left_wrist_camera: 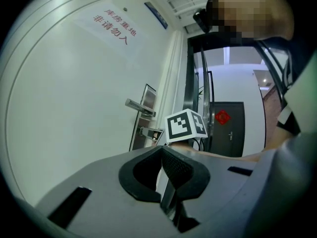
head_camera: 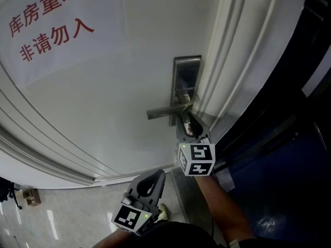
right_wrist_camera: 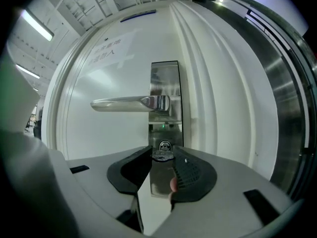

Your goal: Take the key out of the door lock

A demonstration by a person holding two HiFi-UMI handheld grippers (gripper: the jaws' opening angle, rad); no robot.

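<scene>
Key [right_wrist_camera: 162, 155] in the white door [head_camera: 103, 102]: my right tool [right_wrist_camera: 162, 152] grips it. Left tool [left_wrist_camera: 162, 152] clenched empty, alone seeing a dark door [left_wrist_camera: 228, 130].

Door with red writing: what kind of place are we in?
Probably an indoor corridor outside a storeroom. The white door carries a red-lettered storeroom notice, has a metal lever handle, and another dark door stands down the hall.
</scene>
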